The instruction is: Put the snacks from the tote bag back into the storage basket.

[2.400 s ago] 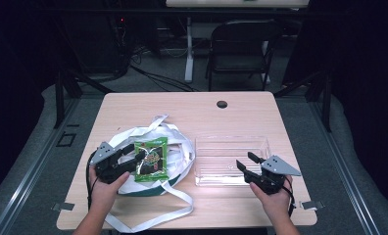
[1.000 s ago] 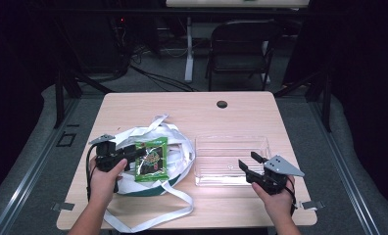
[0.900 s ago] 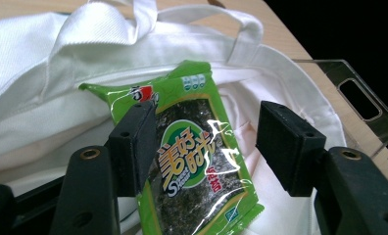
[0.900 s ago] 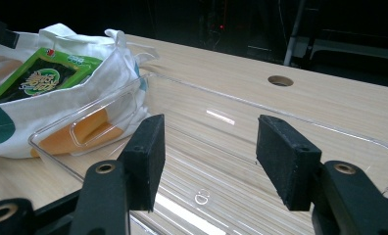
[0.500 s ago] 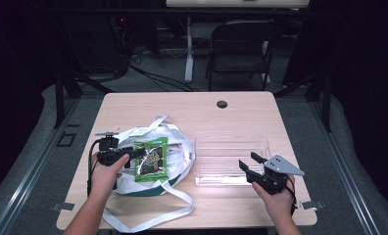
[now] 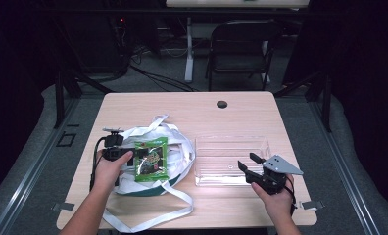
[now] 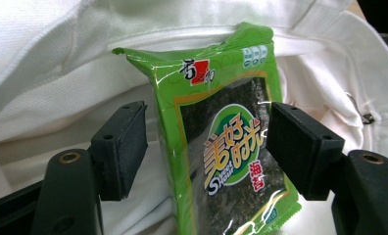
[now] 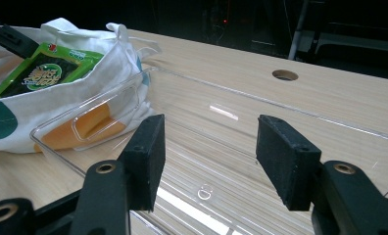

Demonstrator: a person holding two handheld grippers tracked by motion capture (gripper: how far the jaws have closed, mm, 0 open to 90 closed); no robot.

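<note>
Dark floor, cables and a folding chair point(image 6: 241, 46) lie behind the pale wooden counter point(image 6: 182, 105). On its left side, the left tool point(image 6: 128, 155) has just been opening its jaws; they stand spread on either side of a green seaweed snack packet point(image 7: 226, 142), which sits between them with the pads clear of it. That packet lies flat on a white cloth bag point(image 6: 175, 147) whose long straps point(image 6: 148, 223) trail toward the near edge of the counter. The right tool point(image 6: 245, 169) is well apart from it, on the right side, jaws spread with nothing between them, hovering over the near edge of a clear plastic tray point(image 6: 231, 143). This tray rests just beside the bag. Farther back, a round hole point(image 6: 222, 104) marks the counter.
</note>
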